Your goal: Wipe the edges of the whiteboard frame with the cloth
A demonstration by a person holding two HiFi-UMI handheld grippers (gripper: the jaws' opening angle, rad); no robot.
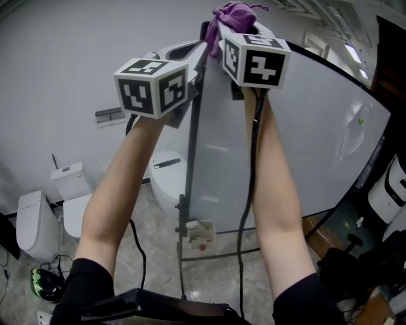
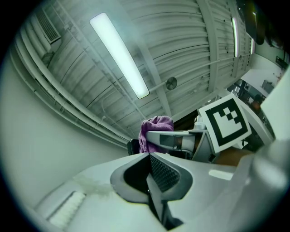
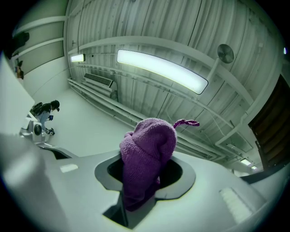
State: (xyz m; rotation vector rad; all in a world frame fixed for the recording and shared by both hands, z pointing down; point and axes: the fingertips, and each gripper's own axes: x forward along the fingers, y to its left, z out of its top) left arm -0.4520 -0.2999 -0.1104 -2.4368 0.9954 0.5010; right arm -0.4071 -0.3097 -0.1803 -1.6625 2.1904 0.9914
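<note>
Head view had the right gripper (image 1: 217, 37) clamped on the purple cloth (image 1: 236, 14) up at the top-left corner of the whiteboard frame (image 1: 190, 159), whose long left edge ran straight down from there, while the left gripper (image 1: 193, 47), closed on nothing, sat just beside it.

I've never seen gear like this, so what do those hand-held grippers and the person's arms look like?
The left gripper and right gripper are smooth pale-grey shells with dark textured inner pads. Each carries a white cube printed with black square markers. A black cable trails along each arm. The person wears dark short sleeves; forearms are bare.
</note>
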